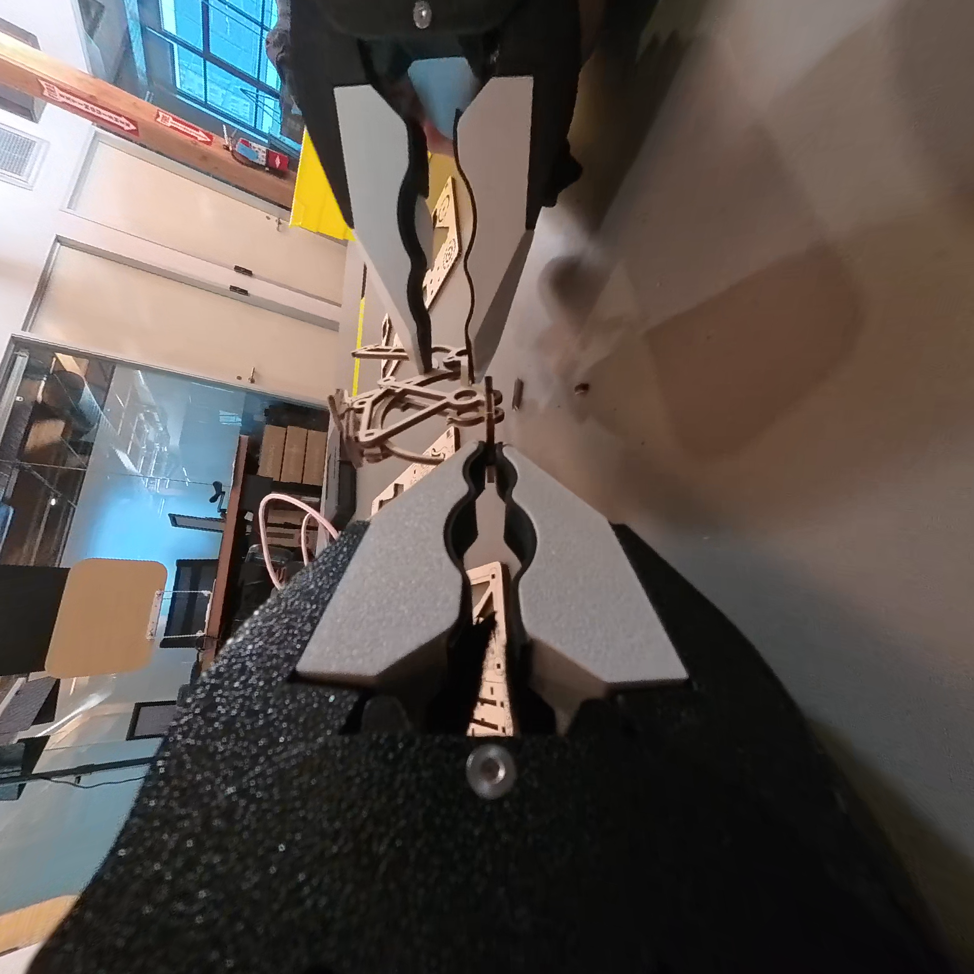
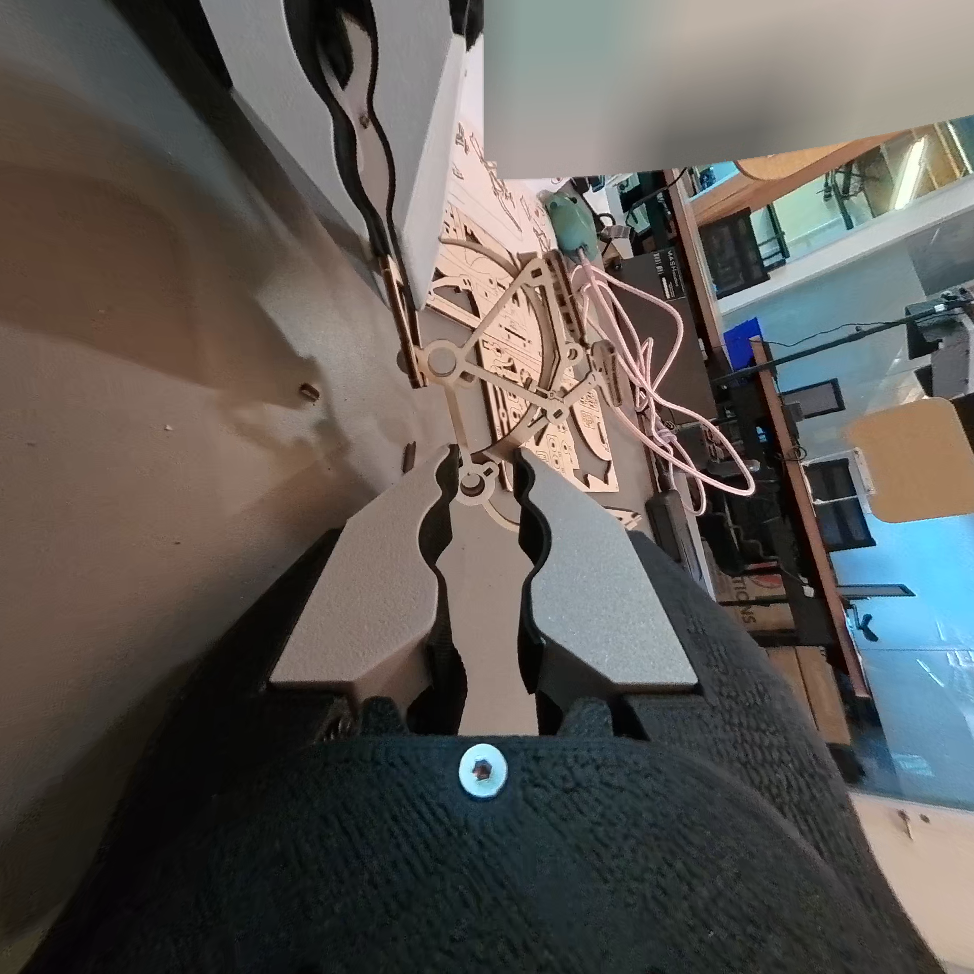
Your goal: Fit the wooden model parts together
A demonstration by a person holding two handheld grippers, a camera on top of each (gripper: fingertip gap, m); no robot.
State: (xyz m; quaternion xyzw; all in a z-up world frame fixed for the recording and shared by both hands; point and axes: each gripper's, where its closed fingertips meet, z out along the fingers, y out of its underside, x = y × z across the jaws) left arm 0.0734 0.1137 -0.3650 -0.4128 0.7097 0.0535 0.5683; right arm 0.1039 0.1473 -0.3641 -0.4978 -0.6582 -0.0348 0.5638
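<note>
A laser-cut wooden model frame [image 2: 506, 363], an openwork triangle of thin struts and ring-shaped joints, hangs between two handheld grippers at the centre of both wrist views, above a pale tabletop [image 2: 158, 369]. The left gripper [image 1: 487, 453] is pinched tight on a narrow wooden strip [image 1: 491, 421] that stands on edge and meets the frame at its round hub; in the right wrist view that same strip [image 2: 403, 321] runs down from the gripper at upper left of the frame. The right gripper [image 2: 482, 469] sits with its fingers apart, straddling a small ring joint [image 2: 473, 482] at the frame's lower tip without visibly clamping it. Punched-out plywood sheets [image 2: 527, 416] lie on the table behind, and a pink cable [image 2: 659, 390] loops at right. The piece looks light and stiff, but its slender struts would likely snap under twisting; the safer holds appear to be the thicker ring joints and hubs, squeezed across the flat faces, not the struts.
</note>
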